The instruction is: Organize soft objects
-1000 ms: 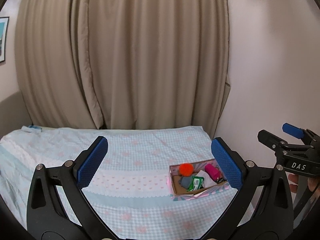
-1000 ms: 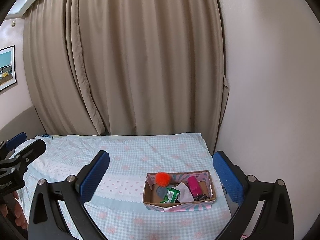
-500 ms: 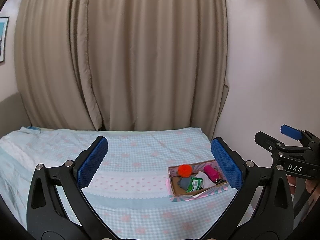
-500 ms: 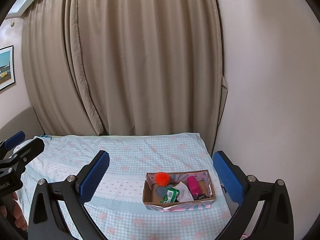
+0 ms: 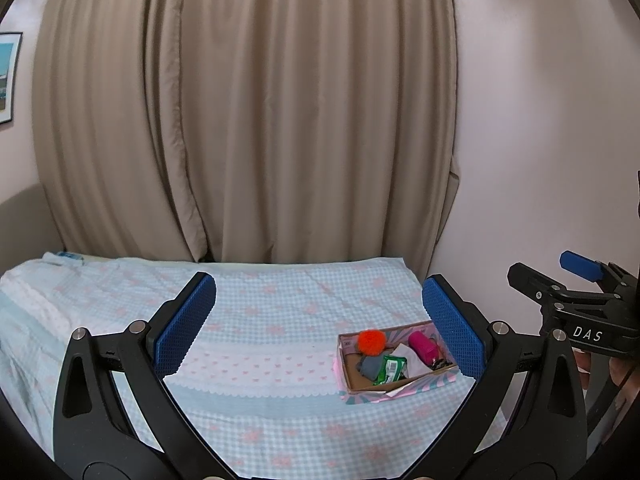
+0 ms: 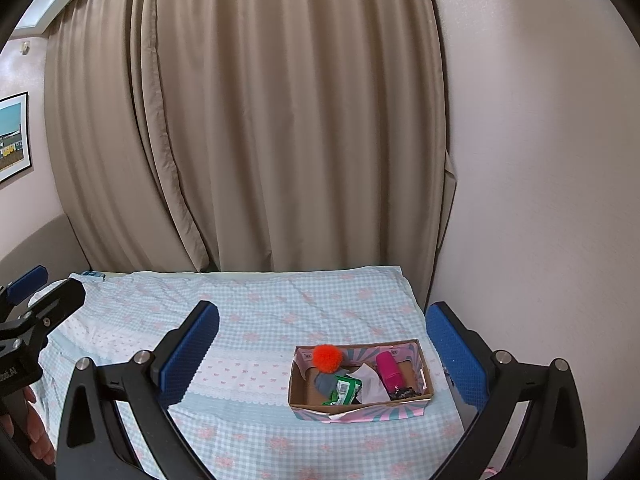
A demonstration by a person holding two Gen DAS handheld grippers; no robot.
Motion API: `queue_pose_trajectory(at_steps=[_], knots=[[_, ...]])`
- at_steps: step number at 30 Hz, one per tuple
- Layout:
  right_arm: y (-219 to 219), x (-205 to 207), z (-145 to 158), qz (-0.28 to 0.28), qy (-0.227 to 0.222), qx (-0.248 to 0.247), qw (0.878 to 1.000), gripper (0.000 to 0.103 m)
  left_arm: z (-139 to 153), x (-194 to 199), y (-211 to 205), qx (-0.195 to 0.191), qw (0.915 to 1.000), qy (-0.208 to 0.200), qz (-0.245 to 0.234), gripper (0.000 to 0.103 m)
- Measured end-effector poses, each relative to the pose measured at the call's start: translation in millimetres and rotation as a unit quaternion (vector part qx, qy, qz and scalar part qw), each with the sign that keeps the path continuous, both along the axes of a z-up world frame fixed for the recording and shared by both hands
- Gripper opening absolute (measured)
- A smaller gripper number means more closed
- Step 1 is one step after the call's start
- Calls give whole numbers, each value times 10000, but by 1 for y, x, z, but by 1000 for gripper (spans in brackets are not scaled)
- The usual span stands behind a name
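Note:
A shallow cardboard box [image 5: 416, 391] [image 6: 360, 410] sits on the checked bed cover near the right edge. In it lie an orange pompom [image 5: 371, 341] [image 6: 327, 357], a pink roll [image 5: 422, 345] [image 6: 389, 370], a grey soft piece [image 5: 370, 366] [image 6: 324, 382], a green packet [image 5: 390, 369] [image 6: 344, 389] and a white cloth [image 6: 370, 384]. My left gripper [image 5: 318, 324] is open and empty, held above the bed short of the box. My right gripper [image 6: 322, 354] is open and empty, with the box seen between its fingers. Each gripper shows at the edge of the other's view.
The bed [image 6: 260, 320] has a light blue and pink checked cover. Beige curtains [image 6: 260, 120] hang behind it. A plain wall [image 6: 540, 200] stands close on the right of the bed. A framed picture [image 6: 12, 136] hangs on the left wall.
Both views have shifted slightly; the box has drifted a little in each frame. Both grippers stay open and empty.

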State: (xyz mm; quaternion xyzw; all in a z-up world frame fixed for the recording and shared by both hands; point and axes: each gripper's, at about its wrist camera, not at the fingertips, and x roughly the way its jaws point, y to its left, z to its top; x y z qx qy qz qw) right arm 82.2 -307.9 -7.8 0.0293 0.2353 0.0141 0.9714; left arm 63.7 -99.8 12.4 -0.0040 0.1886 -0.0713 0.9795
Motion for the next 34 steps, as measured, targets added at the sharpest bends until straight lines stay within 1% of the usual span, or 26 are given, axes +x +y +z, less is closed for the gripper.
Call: queue_pose_trajectory(at_steps=[17,23,27,34], knots=[[4,1,3,6,19,-3,10000,103,-1,-3,-2,-37,10000,-58,14,103],[6,2,2,7,49,-4,10000,103,0,-5,-1,-41,9999,-112,110,103],[8,1,3,-6,70,-9,10000,103,-1,-5,-2,31,9996,-177,231,103],[13,8,-4,-33,245,4,9997,103,-8,-1,-5,169,9993,-206,265,103]])
